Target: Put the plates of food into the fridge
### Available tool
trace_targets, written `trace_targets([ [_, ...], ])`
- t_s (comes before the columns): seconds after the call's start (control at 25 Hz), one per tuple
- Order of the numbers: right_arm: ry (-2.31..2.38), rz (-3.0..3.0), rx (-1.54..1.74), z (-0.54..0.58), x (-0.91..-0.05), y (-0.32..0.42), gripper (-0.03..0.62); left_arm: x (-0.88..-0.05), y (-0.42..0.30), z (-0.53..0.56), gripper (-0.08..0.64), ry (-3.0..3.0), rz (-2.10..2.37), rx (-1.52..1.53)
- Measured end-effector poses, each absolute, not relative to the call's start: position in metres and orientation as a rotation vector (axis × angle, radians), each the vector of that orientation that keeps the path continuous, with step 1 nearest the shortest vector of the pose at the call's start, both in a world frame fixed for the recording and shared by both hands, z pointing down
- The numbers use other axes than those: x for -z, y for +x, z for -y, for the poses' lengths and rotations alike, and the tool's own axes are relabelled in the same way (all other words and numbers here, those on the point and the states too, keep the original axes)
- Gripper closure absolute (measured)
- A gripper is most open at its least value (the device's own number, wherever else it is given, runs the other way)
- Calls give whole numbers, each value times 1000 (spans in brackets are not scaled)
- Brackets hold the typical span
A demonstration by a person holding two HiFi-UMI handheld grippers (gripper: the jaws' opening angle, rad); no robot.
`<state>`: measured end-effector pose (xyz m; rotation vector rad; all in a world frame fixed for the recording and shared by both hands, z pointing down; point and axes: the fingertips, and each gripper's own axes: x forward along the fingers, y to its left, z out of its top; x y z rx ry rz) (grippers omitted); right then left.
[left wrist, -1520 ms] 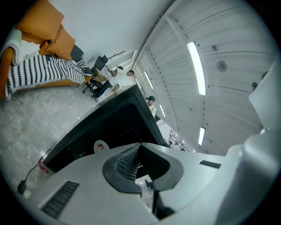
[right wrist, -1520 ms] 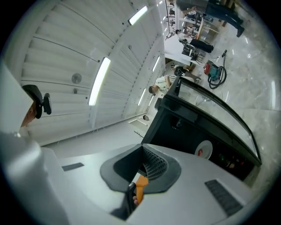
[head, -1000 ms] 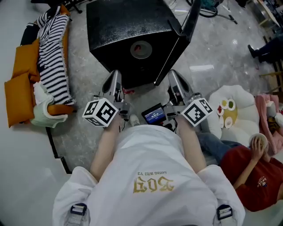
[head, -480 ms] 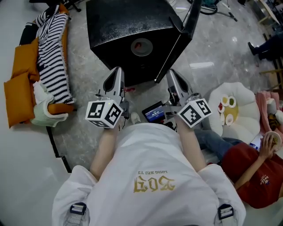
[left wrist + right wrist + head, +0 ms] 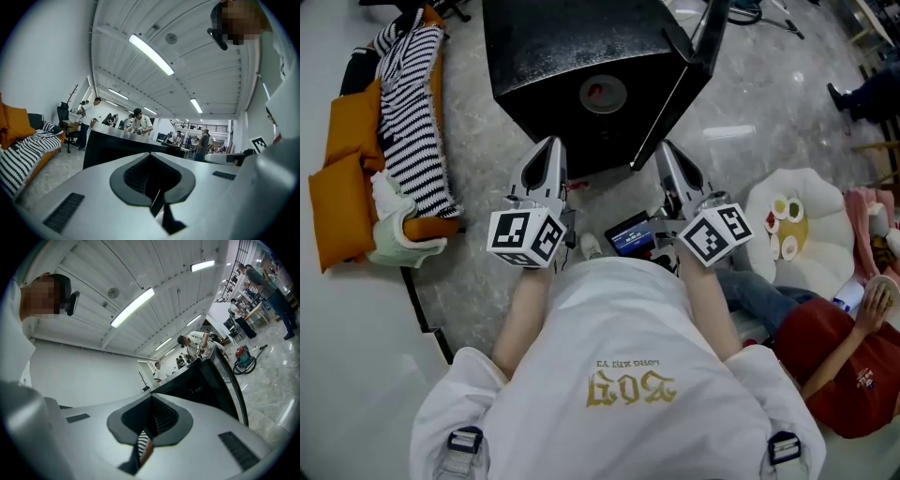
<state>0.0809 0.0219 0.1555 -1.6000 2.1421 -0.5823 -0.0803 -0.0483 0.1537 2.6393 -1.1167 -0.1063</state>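
A black fridge [image 5: 572, 66] stands on the floor ahead of me, its door [image 5: 701, 42] swung open on the right. On its top lies a round grey plate [image 5: 604, 94] with something red on it. My left gripper [image 5: 549, 150] is held upright just before the fridge's near left edge, jaws together and empty. My right gripper [image 5: 666, 153] is level with it near the door's lower corner, also closed on nothing. In the left gripper view the left gripper [image 5: 157, 202] points up toward the ceiling, as does the right gripper [image 5: 143, 446] in the right gripper view.
An orange sofa [image 5: 342, 169] with a striped cloth [image 5: 411, 112] lies at the left. At the right are a white cushion [image 5: 797, 230] and a seated person in a red shirt [image 5: 834, 366]. A small lit screen [image 5: 630, 236] hangs between my grippers.
Both grippers have edged slightly forward toward the fridge. The seated person at the right has lowered a hand.
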Motion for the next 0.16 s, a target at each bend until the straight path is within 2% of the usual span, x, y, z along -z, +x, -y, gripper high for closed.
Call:
trace_targets([
  [0.16, -1606, -2152, 557, -21, -153, 82, 584, -155, -77, 48, 554, 2642, 1110, 101],
])
